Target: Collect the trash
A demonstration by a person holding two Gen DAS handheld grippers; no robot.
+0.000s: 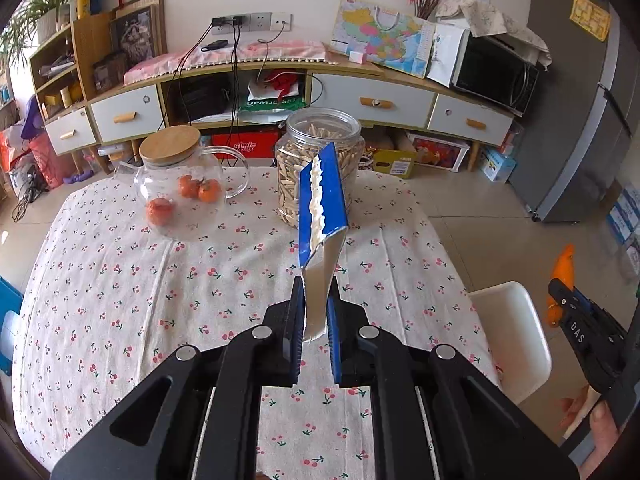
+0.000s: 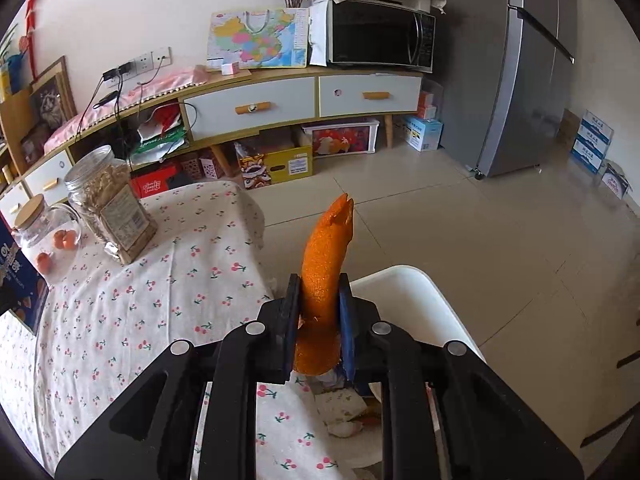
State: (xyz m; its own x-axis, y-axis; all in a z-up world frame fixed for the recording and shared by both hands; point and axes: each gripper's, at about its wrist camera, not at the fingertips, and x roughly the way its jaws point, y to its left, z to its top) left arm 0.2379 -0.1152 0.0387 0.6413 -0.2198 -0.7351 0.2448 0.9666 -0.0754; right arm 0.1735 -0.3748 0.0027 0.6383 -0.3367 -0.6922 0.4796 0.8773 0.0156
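The left gripper's (image 1: 316, 300) fingers are pinching a torn blue-and-white paper wrapper (image 1: 322, 216) upright above the cherry-print cloth surface (image 1: 120, 280); the right gripper's (image 2: 319, 300) fingers are clamping a curled orange peel (image 2: 326, 256) beside a white plastic chair (image 2: 416, 304). Farther off are standing a glass teapot with a bamboo lid (image 1: 176, 176), a clear plastic jar of sticks (image 1: 320, 152), then a long wooden sideboard (image 1: 360, 96) and a grey fridge (image 2: 520, 72).
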